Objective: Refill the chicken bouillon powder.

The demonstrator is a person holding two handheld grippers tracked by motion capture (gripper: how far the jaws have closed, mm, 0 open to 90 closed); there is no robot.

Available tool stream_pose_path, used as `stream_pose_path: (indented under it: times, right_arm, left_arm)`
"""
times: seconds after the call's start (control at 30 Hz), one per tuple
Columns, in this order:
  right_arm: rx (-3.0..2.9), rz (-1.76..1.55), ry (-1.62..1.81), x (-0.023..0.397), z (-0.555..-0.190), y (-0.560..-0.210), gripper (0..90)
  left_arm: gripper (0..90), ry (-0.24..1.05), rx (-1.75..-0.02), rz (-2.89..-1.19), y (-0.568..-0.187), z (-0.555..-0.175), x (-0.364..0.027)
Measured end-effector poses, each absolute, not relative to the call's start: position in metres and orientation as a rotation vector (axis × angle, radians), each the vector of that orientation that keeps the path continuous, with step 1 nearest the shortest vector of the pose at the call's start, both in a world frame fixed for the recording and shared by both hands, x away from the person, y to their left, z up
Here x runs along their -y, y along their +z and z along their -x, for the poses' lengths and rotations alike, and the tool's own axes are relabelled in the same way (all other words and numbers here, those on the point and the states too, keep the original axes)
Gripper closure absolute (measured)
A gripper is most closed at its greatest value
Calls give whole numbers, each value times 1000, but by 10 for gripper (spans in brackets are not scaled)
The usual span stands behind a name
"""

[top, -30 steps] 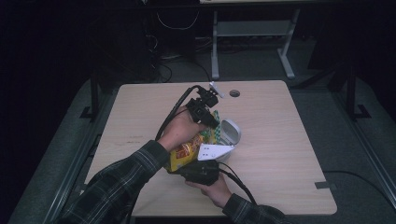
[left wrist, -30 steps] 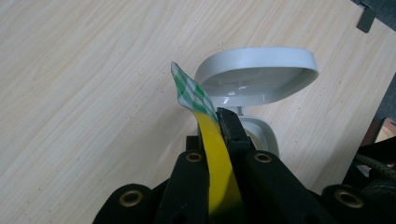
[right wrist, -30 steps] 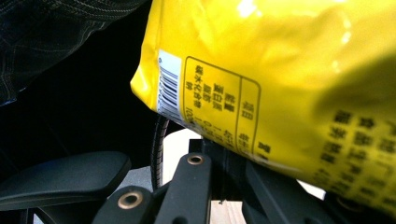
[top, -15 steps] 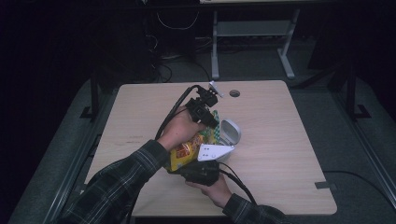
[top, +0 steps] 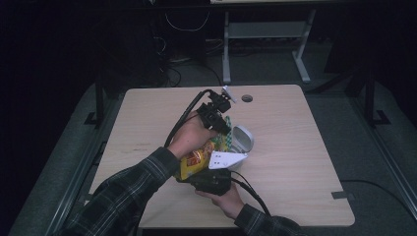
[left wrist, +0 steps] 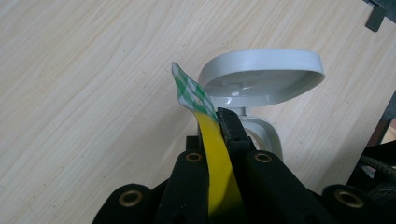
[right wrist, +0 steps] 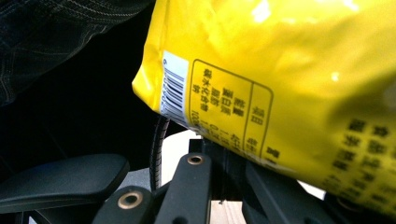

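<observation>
A yellow snack bag (top: pixel 196 160) hangs between my two grippers over the middle of the wooden table (top: pixel 300 162). My left gripper (top: pixel 221 129) is shut on the bag's green-and-white checked top edge (left wrist: pixel 189 91), and the yellow film (left wrist: pixel 215 158) runs down between its jaws. Just behind it stands a small white bin (top: pixel 242 139) with its lid (left wrist: pixel 261 77) tipped open. My right gripper (top: pixel 196 173) comes in from the near side, shut on the bag's lower edge. In the right gripper view the bag (right wrist: pixel 280 84) shows its barcode and printed panel above my right gripper (right wrist: pixel 219 156).
A round cable hole (top: pixel 247 98) sits near the table's far edge. A strip of dark tape (top: pixel 339 195) lies by the near right corner. A metal stand (top: pixel 265 44) and loose cables are on the floor beyond the table. A plaid sleeve (top: pixel 128 191) crosses the near left side.
</observation>
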State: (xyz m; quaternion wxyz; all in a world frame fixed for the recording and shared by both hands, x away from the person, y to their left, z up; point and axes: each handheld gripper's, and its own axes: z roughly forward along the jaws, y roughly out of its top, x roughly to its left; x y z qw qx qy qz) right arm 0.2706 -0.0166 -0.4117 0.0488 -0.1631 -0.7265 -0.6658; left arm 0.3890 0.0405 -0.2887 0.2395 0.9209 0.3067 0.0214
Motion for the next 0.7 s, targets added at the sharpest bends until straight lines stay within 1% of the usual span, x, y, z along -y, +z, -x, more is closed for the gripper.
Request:
stream_pose_path:
  times: [0.7]
  right_arm:
    - [2199, 500, -2038, 18, -271, -412, 900]
  left_arm:
    - [899, 64, -844, -2525, -289, -389, -39]
